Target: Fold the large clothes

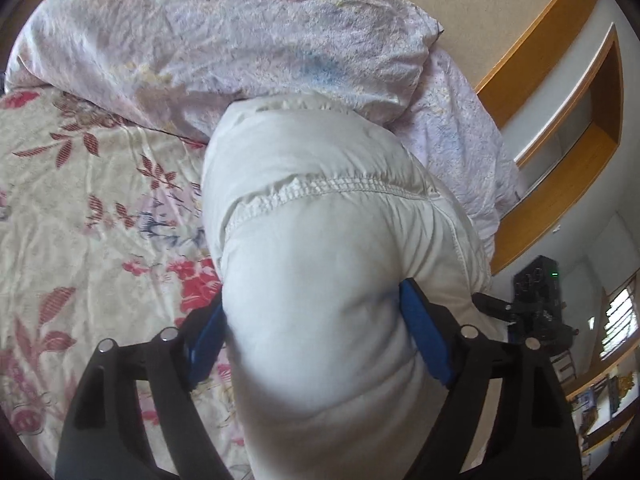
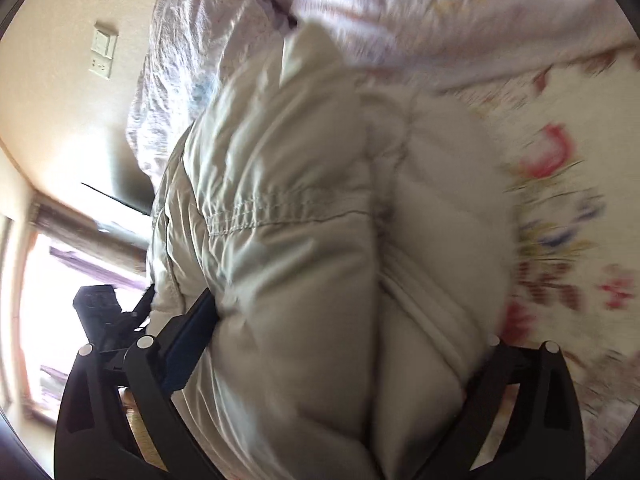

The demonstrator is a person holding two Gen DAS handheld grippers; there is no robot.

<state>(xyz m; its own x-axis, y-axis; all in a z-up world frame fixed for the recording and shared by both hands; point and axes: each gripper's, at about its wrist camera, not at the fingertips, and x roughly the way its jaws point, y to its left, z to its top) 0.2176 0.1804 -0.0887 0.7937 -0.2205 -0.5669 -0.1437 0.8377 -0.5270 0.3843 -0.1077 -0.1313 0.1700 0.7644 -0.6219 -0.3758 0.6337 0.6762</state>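
Observation:
A white padded jacket (image 1: 320,240) lies bundled on the flowered bed sheet (image 1: 80,200), its far end against a pale lilac duvet (image 1: 240,32). My left gripper (image 1: 312,292) has the jacket's near end between its blue pads (image 1: 424,336). The puffy fabric bulges against both of them. In the right wrist view the same jacket (image 2: 300,240), folded thick with a stitched seam across it, fills my right gripper (image 2: 352,316). The right gripper's left blue pad (image 2: 192,340) dents the fabric. The other pad is hidden under the bulge.
The crumpled duvet (image 2: 440,8) covers the head of the bed. A wooden-framed wall panel (image 1: 560,128) stands beyond the bed's edge. The wall on the other side carries a switch plate (image 2: 104,52) above a bright window (image 2: 60,260). The flowered sheet (image 2: 560,220) lies bare beside the jacket.

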